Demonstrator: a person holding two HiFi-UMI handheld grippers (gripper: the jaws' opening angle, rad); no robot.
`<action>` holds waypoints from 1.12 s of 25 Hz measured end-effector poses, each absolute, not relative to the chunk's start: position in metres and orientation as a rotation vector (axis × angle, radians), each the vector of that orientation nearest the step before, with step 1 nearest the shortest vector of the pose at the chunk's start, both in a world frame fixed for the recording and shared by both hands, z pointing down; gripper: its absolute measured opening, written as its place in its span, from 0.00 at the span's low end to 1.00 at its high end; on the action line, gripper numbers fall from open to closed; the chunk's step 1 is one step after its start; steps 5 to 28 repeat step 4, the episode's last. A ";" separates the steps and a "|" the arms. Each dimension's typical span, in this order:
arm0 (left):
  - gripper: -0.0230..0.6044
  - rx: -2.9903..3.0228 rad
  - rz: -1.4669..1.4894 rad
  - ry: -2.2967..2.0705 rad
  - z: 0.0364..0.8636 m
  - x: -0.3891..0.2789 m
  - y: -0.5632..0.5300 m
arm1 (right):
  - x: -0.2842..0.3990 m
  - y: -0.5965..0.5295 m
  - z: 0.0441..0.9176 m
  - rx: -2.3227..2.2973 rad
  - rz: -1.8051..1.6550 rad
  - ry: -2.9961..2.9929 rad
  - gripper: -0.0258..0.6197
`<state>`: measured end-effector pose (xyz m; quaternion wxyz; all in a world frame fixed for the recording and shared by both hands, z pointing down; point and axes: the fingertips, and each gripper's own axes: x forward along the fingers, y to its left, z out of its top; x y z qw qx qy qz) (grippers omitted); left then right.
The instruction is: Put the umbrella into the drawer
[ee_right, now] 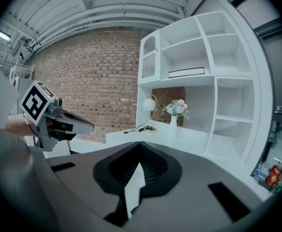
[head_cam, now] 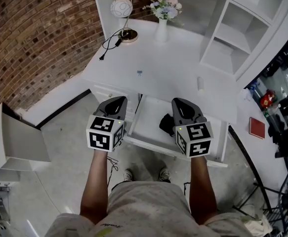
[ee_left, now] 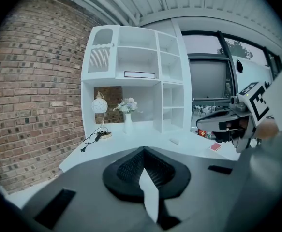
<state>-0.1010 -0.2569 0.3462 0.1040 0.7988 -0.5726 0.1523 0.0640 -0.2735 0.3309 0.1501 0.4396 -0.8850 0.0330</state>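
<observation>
Inside white drawer, compact black umbrella; left gripper, right gripper, jaws closed, empty

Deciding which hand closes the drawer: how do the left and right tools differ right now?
The left tool hangs just outside the open drawer's left edge; the right tool hangs over the drawer. The black umbrella lying in the drawer sits right beside the right tool, well clear of the left tool. Both are shut, empty, and pointed toward the desk.
</observation>
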 end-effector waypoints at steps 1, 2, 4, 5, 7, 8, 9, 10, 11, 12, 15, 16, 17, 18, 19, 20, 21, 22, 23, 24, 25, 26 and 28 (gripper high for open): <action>0.03 2.356 0.451 -1.686 0.346 -0.101 -0.256 | 0.063 -0.273 0.331 1.261 0.095 -2.542 0.04; 0.03 2.355 0.453 -1.685 0.347 -0.101 -0.256 | 0.063 -0.272 0.331 1.260 0.096 -2.541 0.04; 0.03 2.355 0.456 -1.681 0.347 -0.102 -0.254 | 0.062 -0.271 0.332 1.257 0.099 -2.541 0.04; 0.03 2.355 0.456 -1.681 0.347 -0.102 -0.254 | 0.062 -0.271 0.332 1.257 0.099 -2.541 0.04; 0.03 2.355 0.456 -1.681 0.347 -0.102 -0.254 | 0.062 -0.271 0.332 1.257 0.099 -2.541 0.04; 0.03 2.355 0.456 -1.681 0.347 -0.102 -0.254 | 0.062 -0.271 0.332 1.257 0.099 -2.541 0.04; 0.03 2.355 0.456 -1.681 0.347 -0.102 -0.254 | 0.062 -0.271 0.332 1.257 0.099 -2.541 0.04; 0.03 2.355 0.456 -1.681 0.347 -0.102 -0.254 | 0.062 -0.271 0.332 1.257 0.099 -2.541 0.04; 0.03 2.355 0.456 -1.681 0.347 -0.102 -0.254 | 0.062 -0.271 0.332 1.257 0.099 -2.541 0.04; 0.03 2.355 0.456 -1.681 0.347 -0.102 -0.254 | 0.062 -0.271 0.332 1.257 0.099 -2.541 0.04; 0.03 2.355 0.456 -1.681 0.347 -0.102 -0.254 | 0.062 -0.271 0.332 1.257 0.099 -2.541 0.04; 0.03 2.355 0.456 -1.681 0.347 -0.102 -0.254 | 0.062 -0.271 0.332 1.257 0.099 -2.541 0.04; 0.03 2.355 0.456 -1.681 0.347 -0.102 -0.254 | 0.062 -0.271 0.332 1.257 0.099 -2.541 0.04; 0.03 2.355 0.456 -1.681 0.347 -0.102 -0.254 | 0.062 -0.271 0.332 1.257 0.099 -2.541 0.04; 0.03 2.355 0.456 -1.681 0.347 -0.102 -0.254 | 0.062 -0.271 0.332 1.257 0.099 -2.541 0.04; 0.03 2.355 0.456 -1.681 0.347 -0.102 -0.254 | 0.062 -0.271 0.332 1.257 0.099 -2.541 0.04; 0.03 2.355 0.456 -1.681 0.347 -0.102 -0.254 | 0.062 -0.271 0.332 1.257 0.099 -2.541 0.04; 0.03 2.355 0.456 -1.681 0.347 -0.102 -0.254 | 0.062 -0.271 0.332 1.257 0.099 -2.541 0.04; 0.03 2.355 0.456 -1.681 0.347 -0.102 -0.254 | 0.062 -0.271 0.332 1.257 0.099 -2.541 0.04; 0.03 2.355 0.456 -1.681 0.347 -0.102 -0.254 | 0.062 -0.271 0.332 1.257 0.099 -2.541 0.04; 0.03 2.355 0.456 -1.681 0.347 -0.102 -0.254 | 0.062 -0.271 0.332 1.257 0.099 -2.541 0.04; 0.03 2.355 0.456 -1.681 0.347 -0.102 -0.254 | 0.062 -0.271 0.332 1.257 0.099 -2.541 0.04; 0.03 2.355 0.456 -1.681 0.347 -0.102 -0.254 | 0.062 -0.271 0.332 1.257 0.099 -2.541 0.04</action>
